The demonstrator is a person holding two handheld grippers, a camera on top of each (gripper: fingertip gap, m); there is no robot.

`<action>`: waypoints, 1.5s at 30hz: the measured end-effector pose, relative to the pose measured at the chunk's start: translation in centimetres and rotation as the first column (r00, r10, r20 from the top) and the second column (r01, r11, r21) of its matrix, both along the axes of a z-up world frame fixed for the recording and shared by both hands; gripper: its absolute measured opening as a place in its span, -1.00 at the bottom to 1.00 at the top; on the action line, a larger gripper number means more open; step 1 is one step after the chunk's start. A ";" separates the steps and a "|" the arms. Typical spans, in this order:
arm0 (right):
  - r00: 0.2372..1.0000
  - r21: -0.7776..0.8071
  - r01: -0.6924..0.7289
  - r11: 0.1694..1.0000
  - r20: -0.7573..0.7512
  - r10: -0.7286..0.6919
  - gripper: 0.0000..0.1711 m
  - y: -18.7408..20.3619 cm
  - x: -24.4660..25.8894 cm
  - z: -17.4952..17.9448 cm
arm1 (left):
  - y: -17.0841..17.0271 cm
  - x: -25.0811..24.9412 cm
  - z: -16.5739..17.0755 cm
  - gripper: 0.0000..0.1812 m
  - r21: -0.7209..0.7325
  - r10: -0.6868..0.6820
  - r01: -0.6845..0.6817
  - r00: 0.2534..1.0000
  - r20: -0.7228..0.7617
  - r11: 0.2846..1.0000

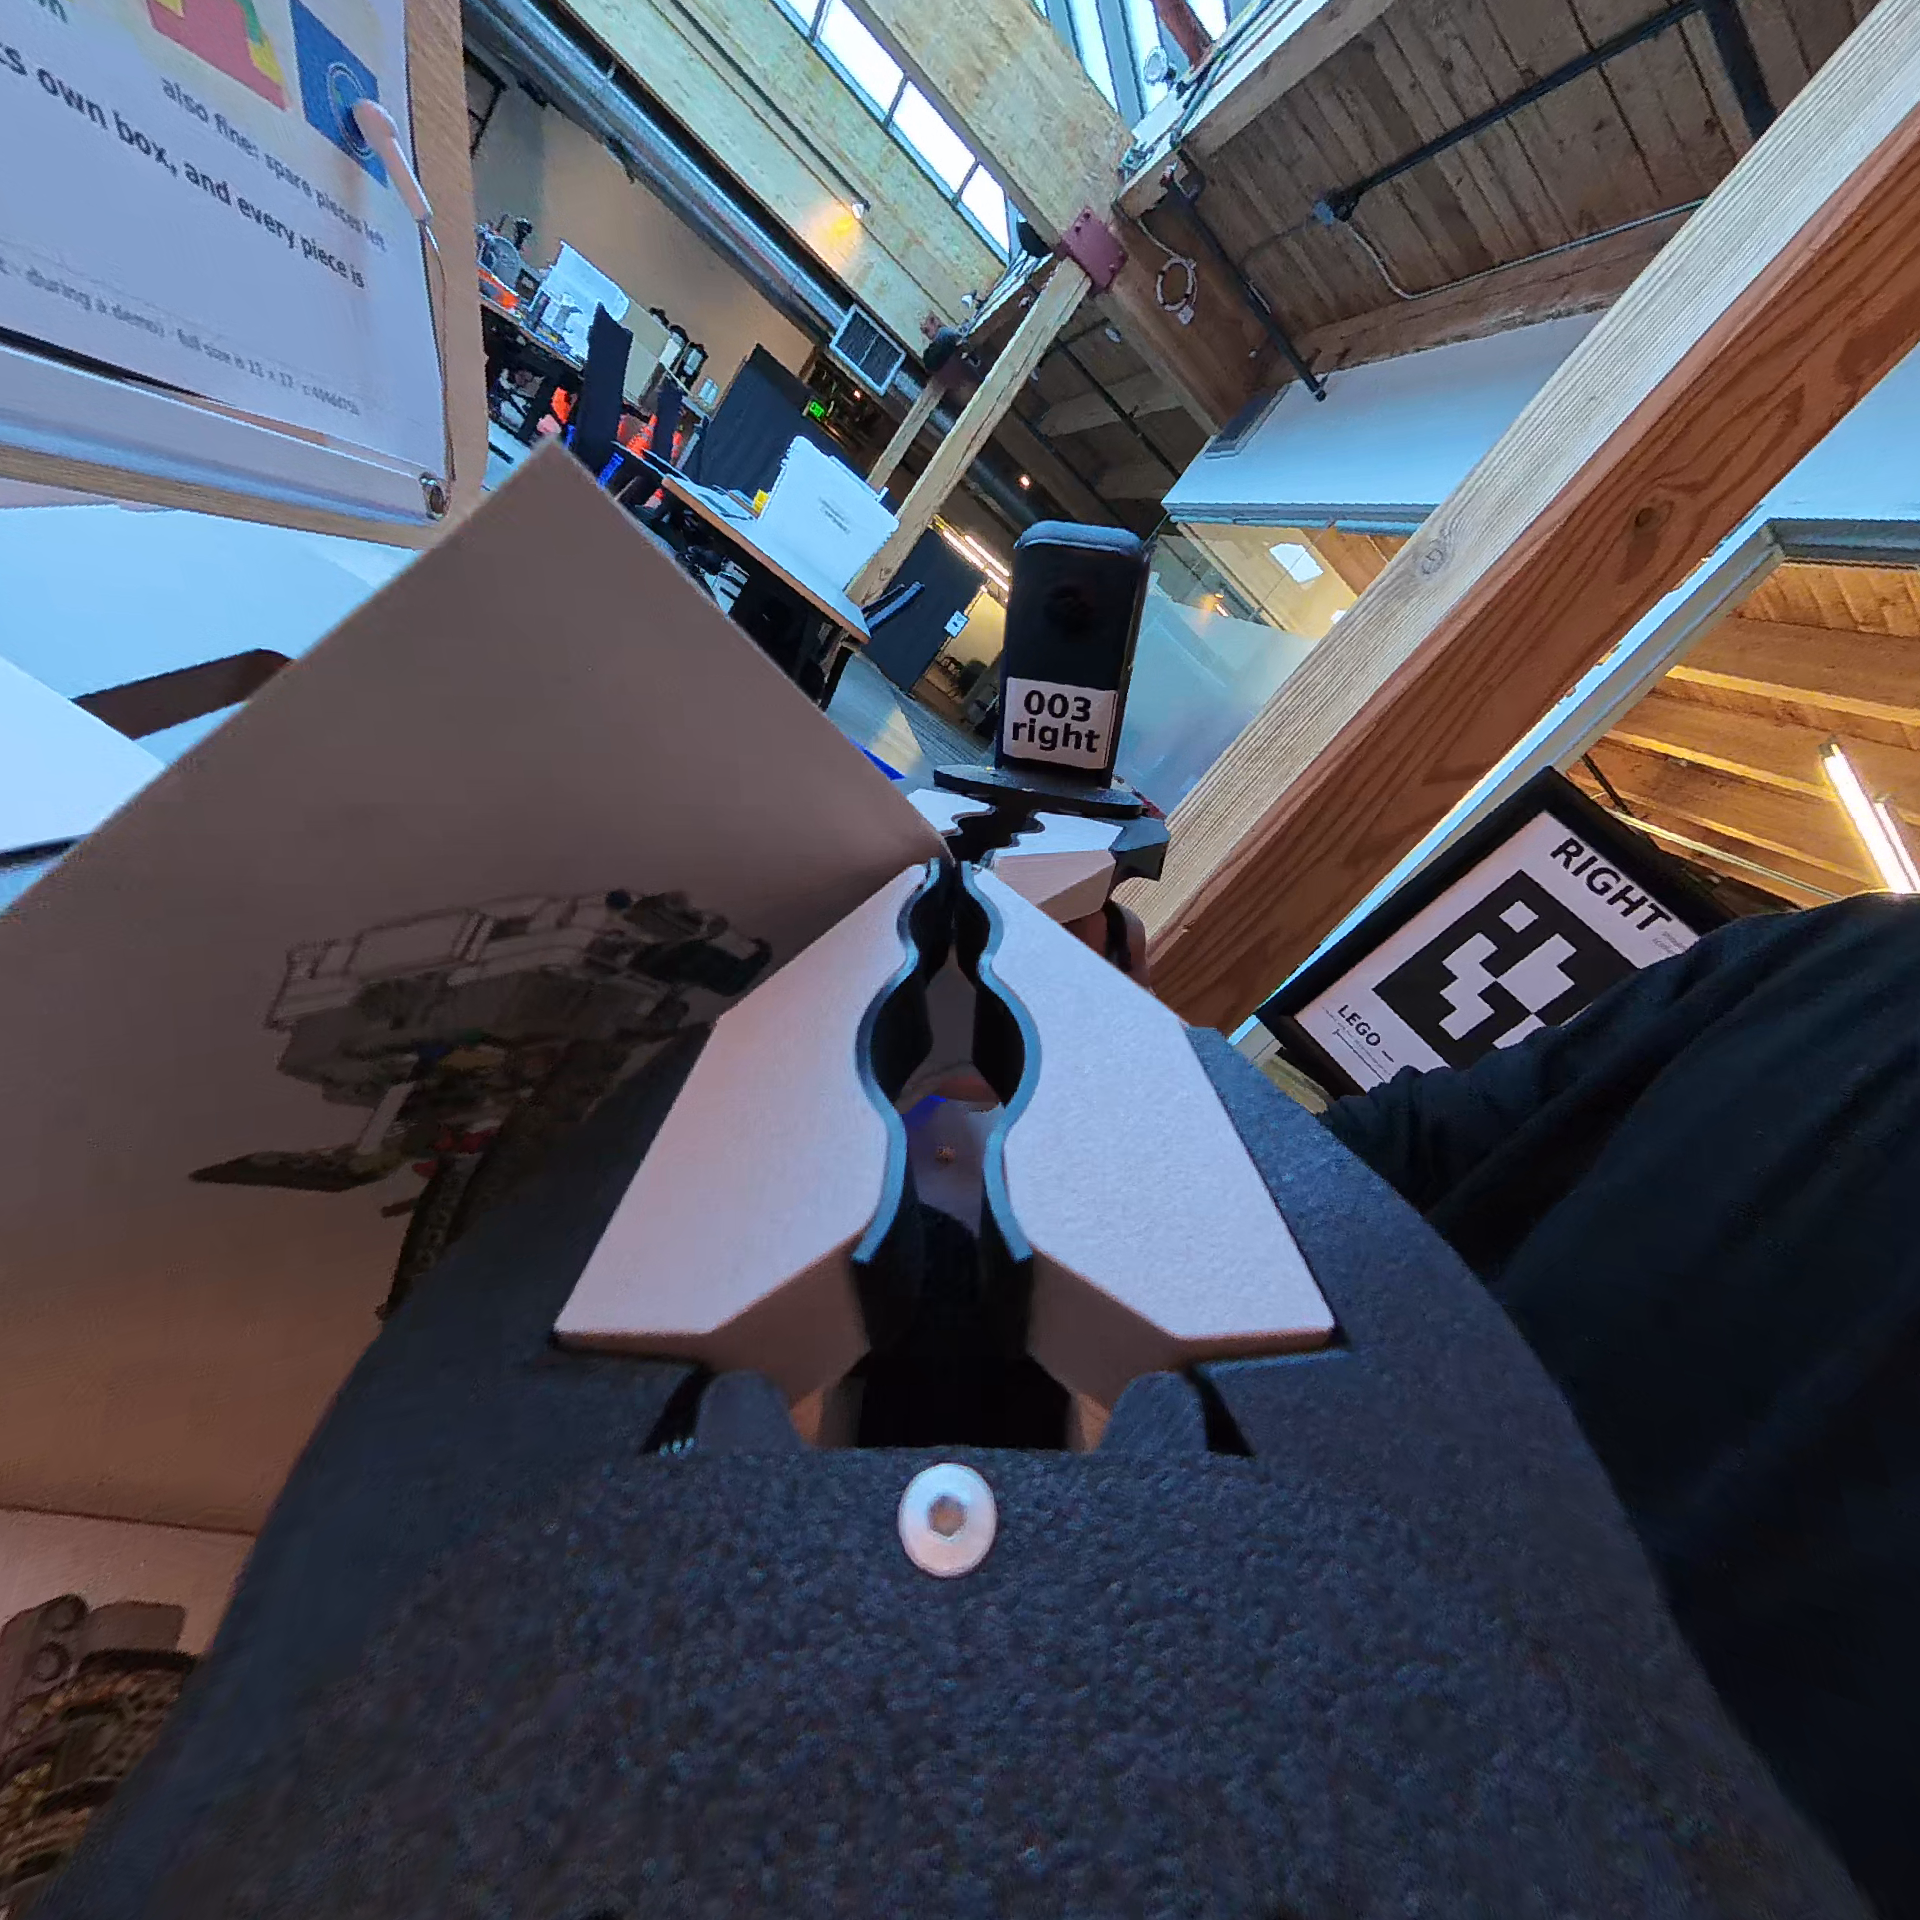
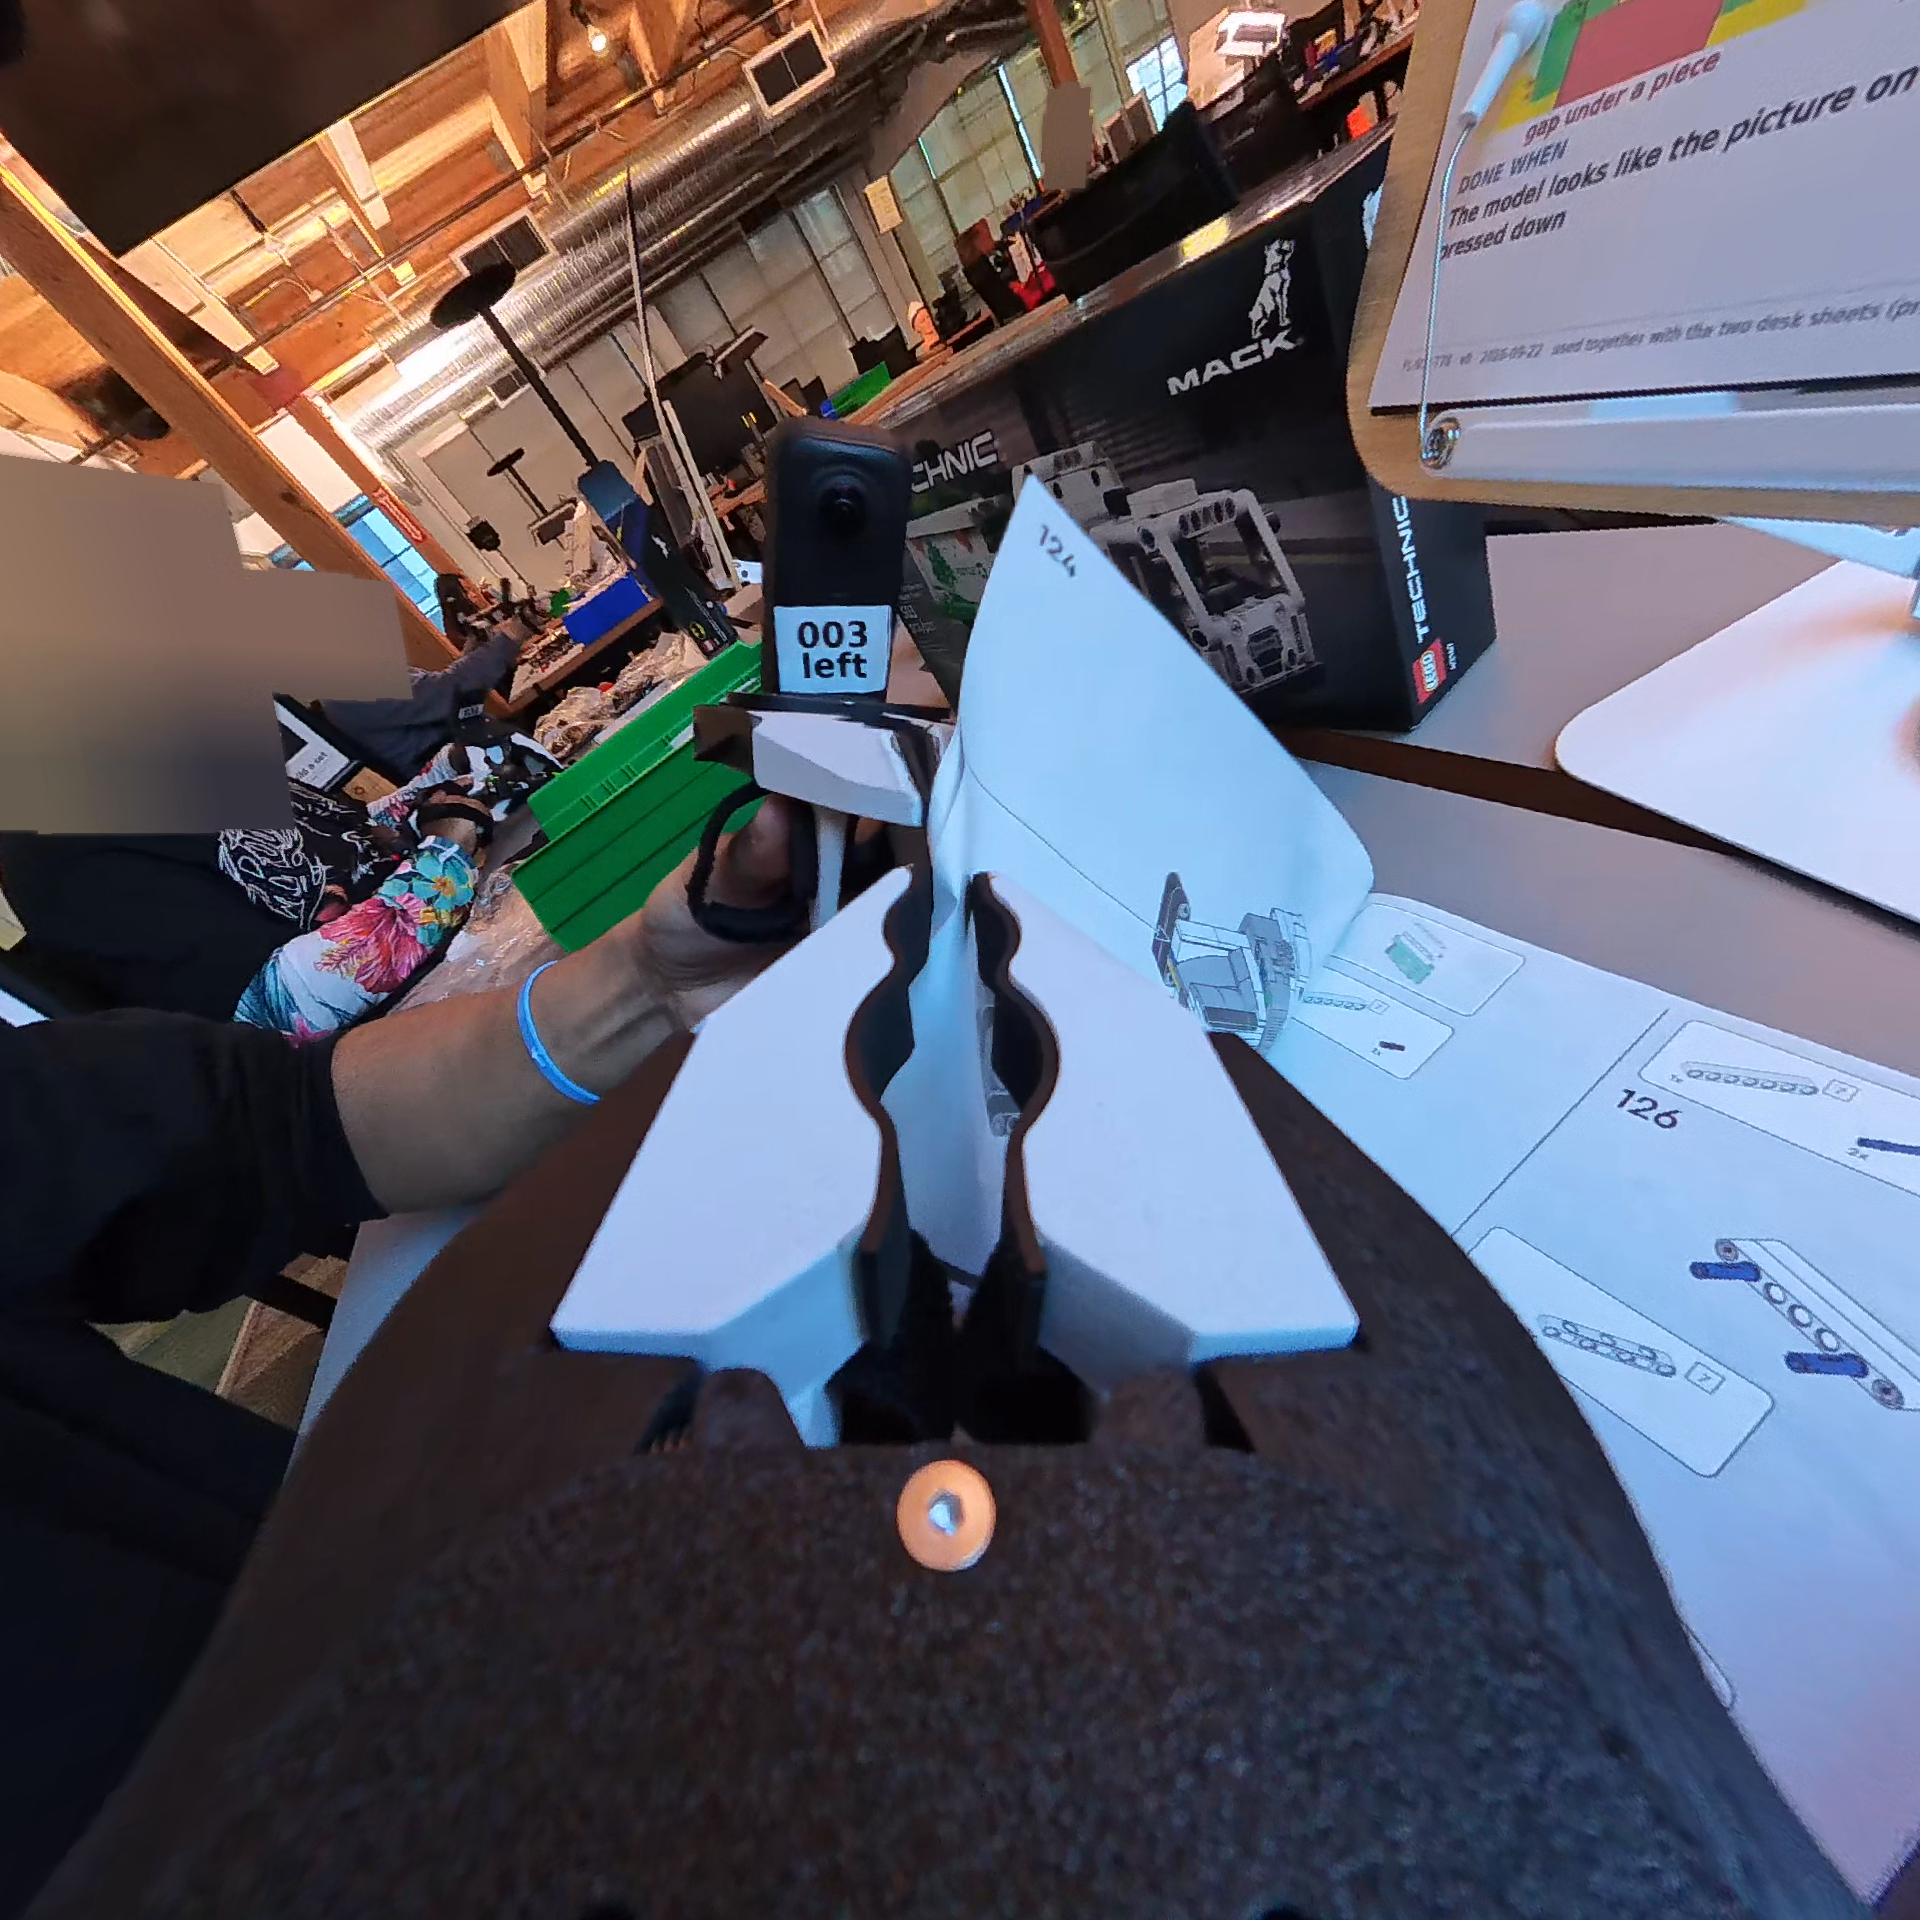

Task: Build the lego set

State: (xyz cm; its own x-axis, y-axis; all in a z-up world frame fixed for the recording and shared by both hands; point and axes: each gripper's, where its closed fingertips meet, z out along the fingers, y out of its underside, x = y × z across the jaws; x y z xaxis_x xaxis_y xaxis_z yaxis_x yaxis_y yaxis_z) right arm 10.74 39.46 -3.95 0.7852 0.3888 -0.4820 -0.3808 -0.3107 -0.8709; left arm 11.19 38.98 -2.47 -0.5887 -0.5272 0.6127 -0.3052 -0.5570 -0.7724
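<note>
The instruction booklet [image 2: 1558, 1143] lies open on the table. One of its pages [image 2: 1122, 748] is lifted upright; it also shows in the left wrist view [image 1: 468, 831], with a truck drawing on it. My right gripper [image 2: 940, 894] is shut on this page, with the sheet running between its fingers. My left gripper [image 1: 953, 878] is shut on the page's top edge, tip to tip with the right gripper [image 1: 997, 826]. In the right wrist view the left gripper [image 2: 914, 769] sits just beyond the page. A part-built grey model [image 1: 73, 1704] shows at the lower left.
The dark set box [image 2: 1299, 499] stands behind the booklet. A sign stand [image 2: 1662, 260] and a white mat [image 2: 1766, 748] are at the right. A green tray [image 2: 644, 790] is at the left, with another person's floral sleeve [image 2: 353, 935] beyond. A framed marker card [image 1: 1486, 956] leans by a wooden post. My two grippers' fingertips are within a few centimetres of each other.
</note>
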 end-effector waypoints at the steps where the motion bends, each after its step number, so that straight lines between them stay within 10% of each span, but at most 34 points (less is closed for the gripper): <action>1: 1.000 0.000 -0.001 1.000 -0.002 0.001 -0.92 0.0 0.0 0.0 | 0.0 0.0 0.0 -1.00 0.003 0.001 -0.001 1.000 0.001 1.000; 45: 0.989 -0.024 0.053 0.998 0.137 -0.049 -0.92 0.4 0.0 -1.0 | 0.7 0.2 -1.1 -1.00 -0.059 0.071 -0.079 0.988 -0.137 0.995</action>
State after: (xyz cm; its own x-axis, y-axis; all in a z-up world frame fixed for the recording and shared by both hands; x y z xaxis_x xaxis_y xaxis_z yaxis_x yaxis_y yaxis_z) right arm 10.73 39.83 -4.92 0.8627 0.3346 -0.3792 -0.2750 -0.3189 -0.9070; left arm 11.35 39.64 -3.52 -0.4588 -0.5235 0.7179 -0.3595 -0.6295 -0.6888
